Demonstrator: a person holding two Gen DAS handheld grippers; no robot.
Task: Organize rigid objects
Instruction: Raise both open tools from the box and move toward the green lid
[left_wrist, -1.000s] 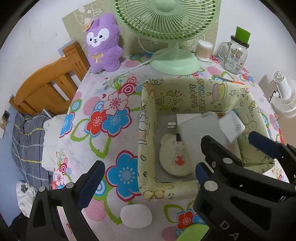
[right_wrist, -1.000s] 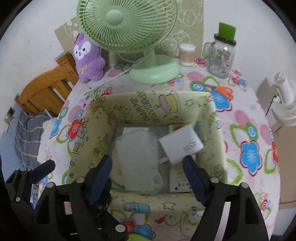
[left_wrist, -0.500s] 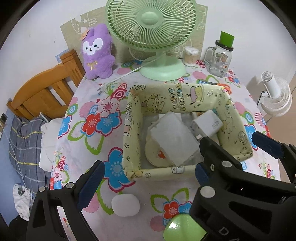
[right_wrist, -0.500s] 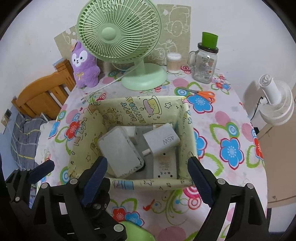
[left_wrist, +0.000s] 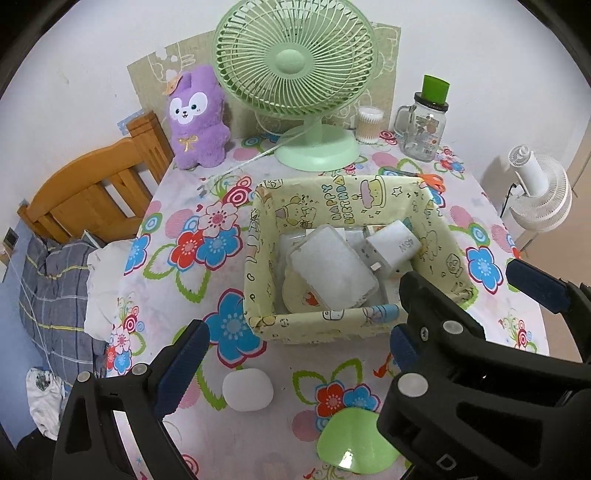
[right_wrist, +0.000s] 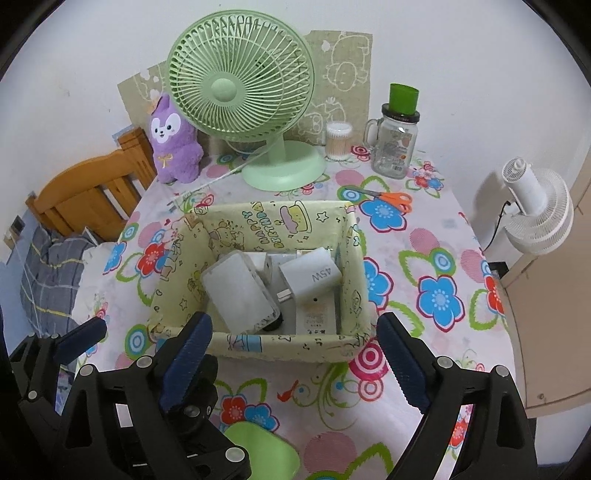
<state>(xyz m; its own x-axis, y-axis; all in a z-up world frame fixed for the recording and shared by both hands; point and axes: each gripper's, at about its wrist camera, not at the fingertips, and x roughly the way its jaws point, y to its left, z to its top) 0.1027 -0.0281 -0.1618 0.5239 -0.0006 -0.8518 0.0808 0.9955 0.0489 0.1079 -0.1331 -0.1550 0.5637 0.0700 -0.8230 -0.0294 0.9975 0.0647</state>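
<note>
A yellow cartoon-print box (left_wrist: 332, 325) (right_wrist: 280, 347) stands mid-table. In it lie a frosted white case (left_wrist: 332, 271) (right_wrist: 240, 291), a white 45W charger (left_wrist: 393, 247) (right_wrist: 310, 278) and a round yellow item (left_wrist: 299, 295). A white rounded case (left_wrist: 247, 389) and a green object (left_wrist: 354, 441) (right_wrist: 266, 446) lie on the cloth in front of the box. My left gripper (left_wrist: 295, 354) is open and empty above them. My right gripper (right_wrist: 295, 354) is open and empty, just in front of the box.
A green desk fan (left_wrist: 295, 74) (right_wrist: 240, 85), purple plush (left_wrist: 197, 118), cotton-swab jar (left_wrist: 369, 125), glass mug jar (left_wrist: 424, 125) and orange scissors (right_wrist: 391, 197) stand behind the box. A wooden chair (left_wrist: 92, 192) is left, a white fan (left_wrist: 539, 195) right.
Both grippers have pulled back and up from the box. The charger, seen above the box a second ago, now lies inside it. The green object and white case came into view.
</note>
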